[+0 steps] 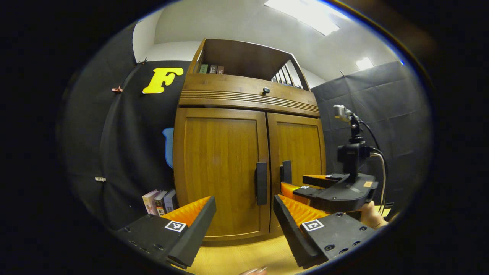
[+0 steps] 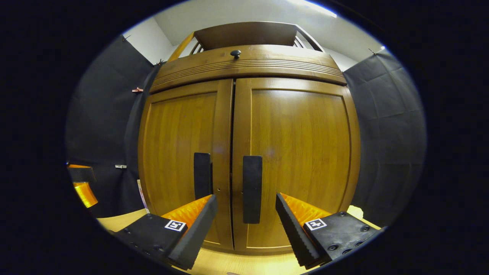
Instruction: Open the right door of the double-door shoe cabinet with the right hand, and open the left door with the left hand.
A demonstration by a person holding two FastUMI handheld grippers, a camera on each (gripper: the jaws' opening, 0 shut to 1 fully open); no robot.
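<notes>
Two shut doors (image 2: 298,152), two handles (image 2: 252,189), perhaps three books (image 1: 159,201); both grippers (image 2: 244,208) (image 1: 244,208) agape, empty.

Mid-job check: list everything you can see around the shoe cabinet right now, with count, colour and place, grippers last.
Shoe cabinet: one, brown wood, against the booth wall.
Doors: two, brown, both shut.
Door handles: two, black, upright, either side of the centre seam.
Knob: one, dark, on the band above the doors.
Books on top shelf: a few, dark spines, left end.
Books on floor: a few, upright, left of the cabinet.
Floor: light wood.
Right gripper: open, fingers flanking the right door's handle, not touching.
Left gripper: open, facing the left door's handle.
Hand: holding the right gripper.
</notes>
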